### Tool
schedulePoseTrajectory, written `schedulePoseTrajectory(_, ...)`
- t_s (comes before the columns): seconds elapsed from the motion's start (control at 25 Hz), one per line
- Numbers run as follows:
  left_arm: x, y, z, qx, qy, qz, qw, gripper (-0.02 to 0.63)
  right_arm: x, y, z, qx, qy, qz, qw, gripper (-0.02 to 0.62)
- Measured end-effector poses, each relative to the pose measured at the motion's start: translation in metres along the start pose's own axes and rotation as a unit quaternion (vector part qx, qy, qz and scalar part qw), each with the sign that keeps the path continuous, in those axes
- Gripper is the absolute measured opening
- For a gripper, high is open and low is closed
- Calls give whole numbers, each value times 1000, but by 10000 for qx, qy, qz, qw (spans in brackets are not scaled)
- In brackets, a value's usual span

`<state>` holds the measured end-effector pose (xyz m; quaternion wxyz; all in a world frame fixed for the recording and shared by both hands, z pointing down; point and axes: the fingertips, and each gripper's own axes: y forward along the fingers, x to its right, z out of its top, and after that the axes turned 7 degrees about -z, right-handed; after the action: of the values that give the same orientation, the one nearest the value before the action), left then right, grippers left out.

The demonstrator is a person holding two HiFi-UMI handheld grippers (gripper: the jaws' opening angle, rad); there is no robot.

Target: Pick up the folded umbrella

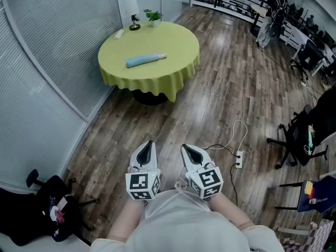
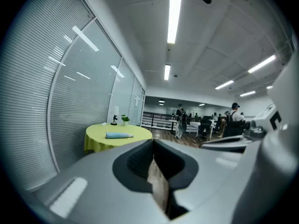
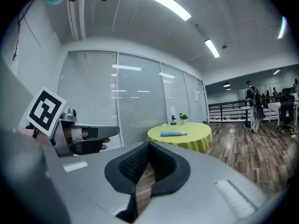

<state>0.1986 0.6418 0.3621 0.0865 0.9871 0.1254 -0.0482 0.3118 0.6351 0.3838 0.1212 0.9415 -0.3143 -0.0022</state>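
1. Closest in, the left gripper (image 1: 148, 143) was held low against the person's body, well short of the round table (image 1: 173, 41) and aimed toward it. Its jaws were pressed together with nothing between them. I judge it was tucked in because the approach to the table had not begun.
2. Just to its right, the right gripper (image 1: 185, 147) was equally far from the table, and its jaws also met at the tips around nothing. That made two grippers, both closed and empty, and one would have to open before any grasp.
3. On the table's far rim, toward its left side, stood one small white item (image 1: 119, 33), one dark figurine (image 1: 135, 23) and one potted plant (image 1: 154, 17). They were probably bunched there as ornaments to leave the middle free.
4. One folded umbrella (image 1: 146, 60), pale blue, lay flat near the table's centre, apart from those three things. It lay lengthwise across the yellow cloth with its paler end toward the table's right. Lying alone like that, it could be reached from the table's near side without disturbing anything.
5. On the floor to the near right of the table, well apart from it, lay one white power strip (image 1: 239, 159) with its cable looped toward the table. Farther right stood several office chairs, but I could not count them.
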Motion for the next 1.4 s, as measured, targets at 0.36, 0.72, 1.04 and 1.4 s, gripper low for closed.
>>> schedulePoseTrajectory(0.36, 7, 4, -5, -49, -64, -12, 10000, 8, 7, -4, -6, -88, 17, -52, 9999, -2)
schedulePoseTrajectory(0.72, 11, 11, -16, -250, -104, 42, 9996, 8, 21, -3, -26, -381, 278, -150, 9988, -2)
schedulePoseTrajectory(1.04, -24, 24, -25, -394, -65, 228, 9989, 8, 12, 32, -46, -647, 386, 71, 9971, -2)
schedulePoseTrajectory(1.4, -103, 76, -21, -428, -246, 181, 9986, 8, 13, 119, -39, -864, 396, -199, 9953, -2)
